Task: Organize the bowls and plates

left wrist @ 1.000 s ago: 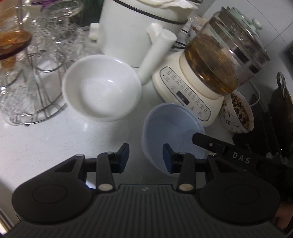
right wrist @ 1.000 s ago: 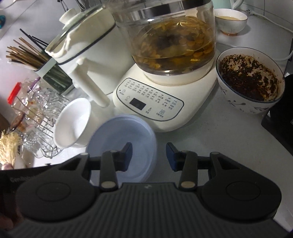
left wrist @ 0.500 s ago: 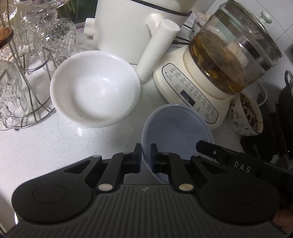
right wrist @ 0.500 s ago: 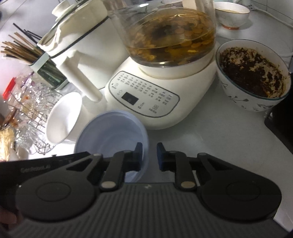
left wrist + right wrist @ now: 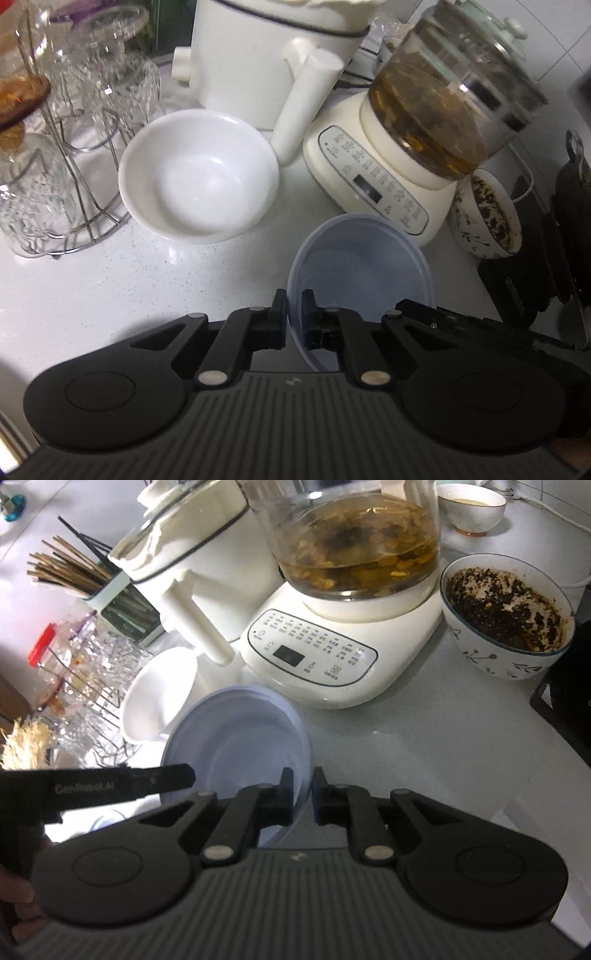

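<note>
Where kettle base (image 5: 373, 181) crowds it, white counter (image 5: 92, 288) (speckled) — cluttered.

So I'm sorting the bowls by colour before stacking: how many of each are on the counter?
White, empty: 1, the white bowl.
Pale blue plastic: 1, the blue bowl, its rim pinched by both the left gripper and the right gripper.
White patterned with dark contents: 1, the patterned bowl.
Small white at the back: 1, the small bowl.
Total: 4

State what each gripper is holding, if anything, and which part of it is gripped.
Both hold the blue plastic bowl by its thin rim: the left gripper pinches the rim's left side, the right gripper its right side.
</note>
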The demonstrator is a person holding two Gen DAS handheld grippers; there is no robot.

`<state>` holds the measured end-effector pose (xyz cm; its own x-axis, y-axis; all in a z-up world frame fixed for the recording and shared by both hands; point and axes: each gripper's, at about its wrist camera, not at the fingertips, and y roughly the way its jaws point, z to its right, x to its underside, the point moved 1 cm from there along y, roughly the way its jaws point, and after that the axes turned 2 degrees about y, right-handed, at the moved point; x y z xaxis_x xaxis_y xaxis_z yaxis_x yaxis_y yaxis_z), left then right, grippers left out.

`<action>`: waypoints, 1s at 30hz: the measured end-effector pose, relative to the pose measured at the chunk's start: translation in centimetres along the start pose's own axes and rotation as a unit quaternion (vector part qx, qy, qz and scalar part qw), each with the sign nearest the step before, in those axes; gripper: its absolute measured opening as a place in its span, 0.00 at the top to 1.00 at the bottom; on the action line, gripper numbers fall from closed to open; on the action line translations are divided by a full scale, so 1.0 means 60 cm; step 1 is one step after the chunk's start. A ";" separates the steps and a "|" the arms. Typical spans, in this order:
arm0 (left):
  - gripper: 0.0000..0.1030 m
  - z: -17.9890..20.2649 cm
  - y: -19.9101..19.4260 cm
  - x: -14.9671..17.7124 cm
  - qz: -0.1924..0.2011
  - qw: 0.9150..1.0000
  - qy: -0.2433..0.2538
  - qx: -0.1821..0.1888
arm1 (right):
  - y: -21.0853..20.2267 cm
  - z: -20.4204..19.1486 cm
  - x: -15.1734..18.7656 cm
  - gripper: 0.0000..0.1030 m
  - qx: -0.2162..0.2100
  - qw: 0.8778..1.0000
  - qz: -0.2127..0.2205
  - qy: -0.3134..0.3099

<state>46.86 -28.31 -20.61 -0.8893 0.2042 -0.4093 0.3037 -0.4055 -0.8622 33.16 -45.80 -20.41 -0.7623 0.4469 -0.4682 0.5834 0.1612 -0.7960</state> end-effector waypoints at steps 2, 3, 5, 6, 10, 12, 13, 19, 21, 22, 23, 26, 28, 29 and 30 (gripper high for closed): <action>0.91 0.005 -0.014 0.001 0.007 1.000 -0.002 -0.003 | -0.012 -0.005 0.000 0.88 -0.005 1.000 0.004 -0.002; 0.91 0.006 -0.021 0.002 0.009 1.000 -0.005 -0.001 | -0.018 -0.007 0.000 0.88 -0.005 1.000 0.008 -0.005; 0.91 0.009 -0.035 0.003 0.014 1.000 -0.006 0.000 | -0.030 -0.010 -0.001 0.88 -0.008 1.000 0.013 -0.008; 0.91 0.012 -0.042 0.003 0.016 1.000 -0.005 0.000 | -0.036 -0.011 -0.001 0.88 -0.010 1.000 0.014 -0.009; 0.91 0.016 -0.068 0.009 0.026 1.000 -0.004 -0.001 | -0.058 -0.017 0.001 0.87 -0.019 0.999 0.021 -0.019; 0.91 0.018 -0.084 0.012 0.029 0.999 -0.012 0.003 | -0.069 -0.018 -0.003 0.87 -0.025 0.999 0.024 -0.019; 0.91 0.018 -0.092 0.013 0.028 0.999 -0.017 0.007 | -0.075 -0.018 -0.006 0.87 -0.028 0.999 0.025 -0.018; 0.91 0.031 -0.140 0.015 0.047 0.999 -0.015 0.010 | -0.111 -0.025 -0.026 0.86 -0.056 0.997 0.034 -0.043; 0.91 0.034 -0.156 0.014 0.054 0.998 -0.019 0.006 | -0.120 -0.033 -0.027 0.86 -0.061 0.996 0.039 -0.061; 0.91 0.035 -0.163 0.014 0.058 0.998 -0.023 0.007 | -0.124 -0.036 -0.028 0.86 -0.064 0.995 0.040 -0.066; 0.91 0.036 -0.171 0.014 0.062 0.998 -0.025 0.005 | -0.128 -0.038 -0.030 0.86 -0.067 0.995 0.040 -0.067; 0.91 0.037 -0.190 0.020 0.074 0.997 -0.026 -0.002 | -0.140 -0.047 -0.031 0.86 -0.077 0.993 0.043 -0.073; 0.91 0.037 -0.204 0.026 0.083 0.996 -0.030 -0.007 | -0.146 -0.055 -0.029 0.86 -0.081 0.993 0.045 -0.076; 0.91 0.036 -0.210 0.030 0.087 0.996 -0.033 -0.009 | -0.148 -0.058 -0.028 0.86 -0.084 0.992 0.047 -0.079; 0.91 0.033 -0.217 0.035 0.090 0.995 -0.038 -0.009 | -0.151 -0.063 -0.027 0.86 -0.086 0.992 0.049 -0.083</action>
<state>40.38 -24.36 -9.65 -0.8431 0.0617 -0.5342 0.4658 -0.4124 -0.7829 30.14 -44.65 -10.99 -0.7275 0.3192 -0.6073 0.6846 0.2794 -0.6732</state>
